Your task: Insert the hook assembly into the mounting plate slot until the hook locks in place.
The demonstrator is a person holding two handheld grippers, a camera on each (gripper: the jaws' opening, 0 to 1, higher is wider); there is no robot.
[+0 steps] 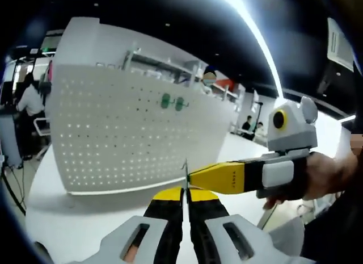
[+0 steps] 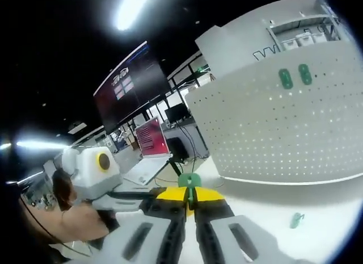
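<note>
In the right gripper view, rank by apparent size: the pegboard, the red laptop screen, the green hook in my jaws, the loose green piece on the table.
1. pegboard
2. red laptop screen
3 and 4. green hook and loose green piece: alike; the hook is nearer, so unsure.

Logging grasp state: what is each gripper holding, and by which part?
Right gripper pinches a green hook by its lower end. Left gripper meets it; its own hold cannot be told.

pegboard (image 1: 130,133): matt white perforated sheet | table (image 1: 68,218): smooth, glossy white | hook (image 2: 190,180): green plastic
</note>
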